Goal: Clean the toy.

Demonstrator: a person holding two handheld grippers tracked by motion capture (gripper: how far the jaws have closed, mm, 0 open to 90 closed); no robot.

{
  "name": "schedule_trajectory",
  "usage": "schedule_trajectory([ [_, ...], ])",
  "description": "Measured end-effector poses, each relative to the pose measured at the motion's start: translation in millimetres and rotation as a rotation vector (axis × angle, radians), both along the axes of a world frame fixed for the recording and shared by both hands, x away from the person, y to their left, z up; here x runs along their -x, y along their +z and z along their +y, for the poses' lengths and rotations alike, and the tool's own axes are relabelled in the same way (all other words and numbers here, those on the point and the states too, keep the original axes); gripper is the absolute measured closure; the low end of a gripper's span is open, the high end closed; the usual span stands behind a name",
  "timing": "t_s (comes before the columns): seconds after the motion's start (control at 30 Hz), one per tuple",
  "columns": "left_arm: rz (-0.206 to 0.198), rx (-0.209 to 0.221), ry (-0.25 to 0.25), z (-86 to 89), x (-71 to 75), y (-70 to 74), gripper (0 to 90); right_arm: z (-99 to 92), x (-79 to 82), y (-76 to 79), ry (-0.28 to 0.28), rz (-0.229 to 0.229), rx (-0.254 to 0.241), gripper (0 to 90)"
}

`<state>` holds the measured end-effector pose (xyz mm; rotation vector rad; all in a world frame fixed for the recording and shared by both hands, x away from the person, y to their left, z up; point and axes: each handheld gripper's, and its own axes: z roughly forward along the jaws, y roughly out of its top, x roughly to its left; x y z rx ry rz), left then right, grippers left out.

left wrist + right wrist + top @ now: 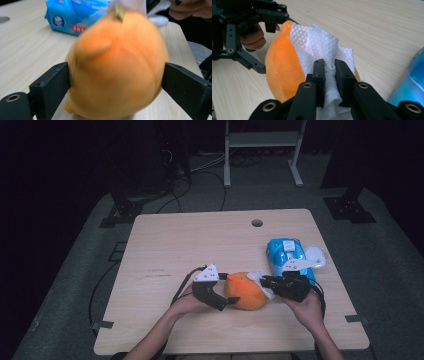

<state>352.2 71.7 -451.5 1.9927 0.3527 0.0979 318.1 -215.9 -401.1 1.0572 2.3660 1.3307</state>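
An orange plush toy [245, 292] sits on the wooden table [175, 245] near the front edge. My left gripper [227, 289] is at its left side, and in the left gripper view its jaws stand wide apart at the two flanks of the plush toy [117, 50]; I see no squeeze on the soft body, so my left gripper [117, 72] is open. My right gripper [329, 67] is shut on a white wipe [322, 42], which lies draped against the plush toy [282, 67]. From above, my right gripper [265, 281] meets the toy's right side.
A blue pack of wipes [285, 255] lies behind my right hand, with a white oval piece [316, 256] at its right side. A round cable hole [257, 223] is near the table's far edge. A white frame [262, 150] stands on the floor beyond.
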Motion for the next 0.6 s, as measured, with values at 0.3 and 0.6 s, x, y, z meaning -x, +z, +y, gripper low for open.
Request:
schedule_trajectory([
  [0.3, 0.016, -0.012, 0.027, -0.4, 0.7, -3.9, 21.1, 11.4, 5.4, 9.5, 0.020, -0.039, -0.005, 78.7],
  [0.6, -0.004, -0.019, 0.020, -3.9, 4.2, -2.0, 19.2, 42.6, 9.4, 17.5, 0.081, -0.087, 0.035, 78.7],
])
